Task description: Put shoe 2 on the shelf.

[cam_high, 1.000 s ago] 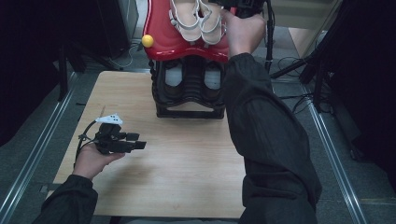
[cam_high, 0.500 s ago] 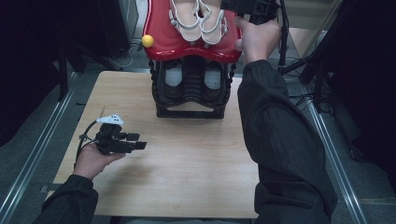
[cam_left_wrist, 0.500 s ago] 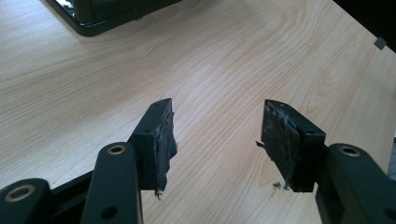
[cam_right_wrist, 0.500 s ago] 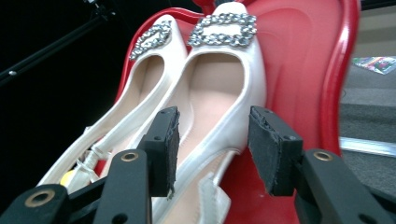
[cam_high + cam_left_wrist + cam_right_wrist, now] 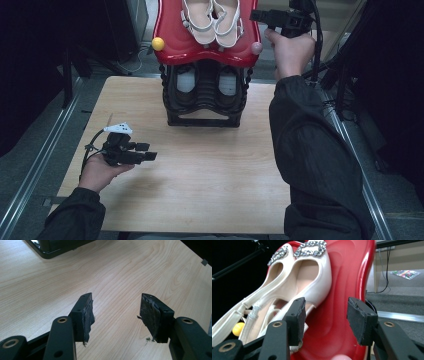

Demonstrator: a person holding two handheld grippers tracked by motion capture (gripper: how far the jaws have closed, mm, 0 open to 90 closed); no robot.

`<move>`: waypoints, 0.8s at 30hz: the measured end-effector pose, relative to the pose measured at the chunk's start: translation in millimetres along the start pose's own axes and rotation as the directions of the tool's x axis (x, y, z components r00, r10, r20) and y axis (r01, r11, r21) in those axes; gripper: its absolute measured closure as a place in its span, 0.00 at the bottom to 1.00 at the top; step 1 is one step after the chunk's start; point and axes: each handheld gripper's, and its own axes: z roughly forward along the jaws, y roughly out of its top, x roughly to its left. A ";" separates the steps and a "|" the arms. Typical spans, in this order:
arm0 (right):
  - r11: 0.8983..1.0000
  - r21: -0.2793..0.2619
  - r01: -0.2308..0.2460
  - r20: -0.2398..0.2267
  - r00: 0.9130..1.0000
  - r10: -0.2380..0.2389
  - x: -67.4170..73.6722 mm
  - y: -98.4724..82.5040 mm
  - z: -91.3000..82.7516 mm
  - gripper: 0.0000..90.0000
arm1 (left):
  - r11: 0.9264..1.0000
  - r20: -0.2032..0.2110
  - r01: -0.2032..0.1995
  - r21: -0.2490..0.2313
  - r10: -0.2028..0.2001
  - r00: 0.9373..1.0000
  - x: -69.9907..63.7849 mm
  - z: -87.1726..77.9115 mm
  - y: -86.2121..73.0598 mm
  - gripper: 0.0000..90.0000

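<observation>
Here the right tool (image 5: 324, 322), jaws just opened wide and empty, stood beside the cream slingback shoes (image 5: 294, 287) on the red rack (image 5: 352, 272); the placing step looked complete. The left tool (image 5: 116, 315) rested wide and empty over the surface (image 5: 125, 270). Next, the right tool probably needed withdrawing clear of the rack.

jaws apart, nothing gripped | cream shoes (image 5: 294, 287) | red tray (image 5: 347, 272)

A pale wooden table (image 5: 200, 175) stands on grey floor (image 5: 30, 150) amid dark surroundings.
</observation>
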 end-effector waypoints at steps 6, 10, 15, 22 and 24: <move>1.000 0.010 0.001 0.021 1.000 -0.002 -13.0 -9.2 -9.6 0.56 | 1.000 0.014 -0.002 0.004 0.002 1.000 -0.4 0.2 0.3 0.50; 1.000 0.012 -0.005 0.030 1.000 0.005 -22.4 -16.2 -15.1 0.55 | 1.000 0.010 -0.001 0.004 0.001 1.000 -0.6 1.1 0.2 0.49; 1.000 0.005 -0.027 0.044 0.999 0.027 -37.3 -27.7 -20.1 0.55 | 1.000 0.007 -0.001 0.006 0.001 1.000 -0.8 1.7 0.0 0.49; 0.999 0.030 -0.039 0.065 0.997 0.037 -54.2 -46.5 -23.4 0.55 | 1.000 0.005 0.005 0.007 -0.005 1.000 -0.3 3.5 -0.4 0.49; 0.999 0.037 -0.038 0.069 0.997 0.036 -57.4 -51.3 -24.0 0.54 | 1.000 0.002 0.004 0.007 -0.004 1.000 -0.8 3.7 -0.4 0.49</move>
